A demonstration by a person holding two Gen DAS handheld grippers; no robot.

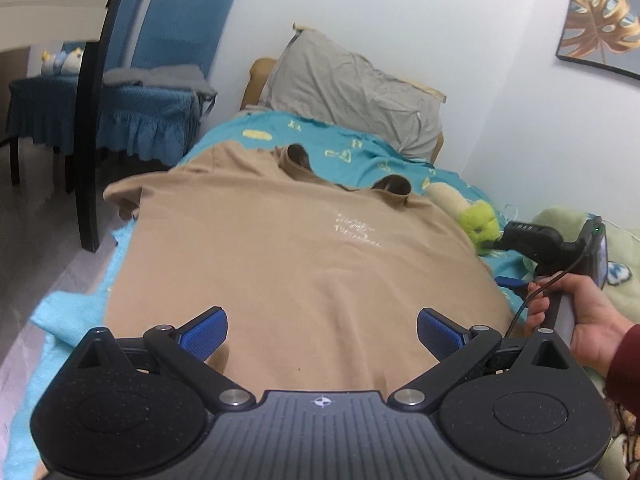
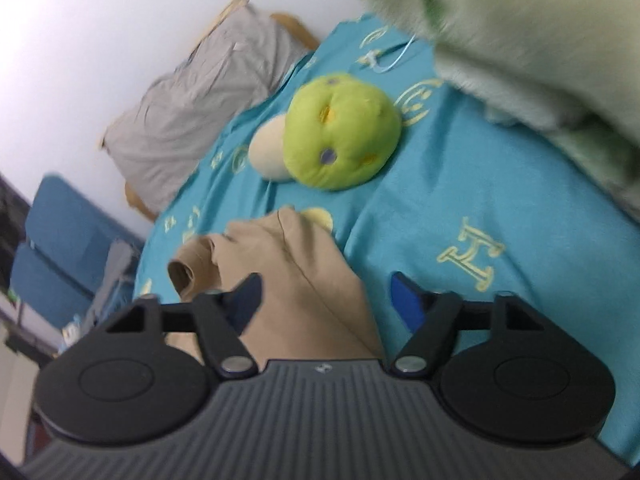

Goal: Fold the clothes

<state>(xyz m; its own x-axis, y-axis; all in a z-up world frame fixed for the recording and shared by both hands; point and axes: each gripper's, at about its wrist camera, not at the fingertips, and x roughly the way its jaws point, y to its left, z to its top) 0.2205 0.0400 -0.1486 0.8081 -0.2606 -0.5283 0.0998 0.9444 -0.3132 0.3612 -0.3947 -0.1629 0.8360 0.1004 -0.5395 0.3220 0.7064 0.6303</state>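
A tan T-shirt (image 1: 280,248) lies spread flat on the teal bedsheet (image 1: 352,148), collar at the far end and pale print on its chest. My left gripper (image 1: 322,334) hovers open over the near hem, blue pads (image 1: 204,332) wide apart with nothing gripped. In the right wrist view my right gripper (image 2: 326,304) is open at the shirt's right side. The tan cloth (image 2: 316,280) lies between its spread fingers, and neither pad presses on it. A hand (image 1: 588,320) holds the right tool at the shirt's right edge. This view is blurred.
A grey pillow (image 1: 360,92) leans against the wall at the bed's head. A green plush toy (image 2: 344,132) lies just right of the shirt's shoulder. A pale green blanket (image 2: 520,40) is heaped on the right. Blue-covered chairs (image 1: 160,80) and a dark table leg (image 1: 88,140) stand left of the bed.
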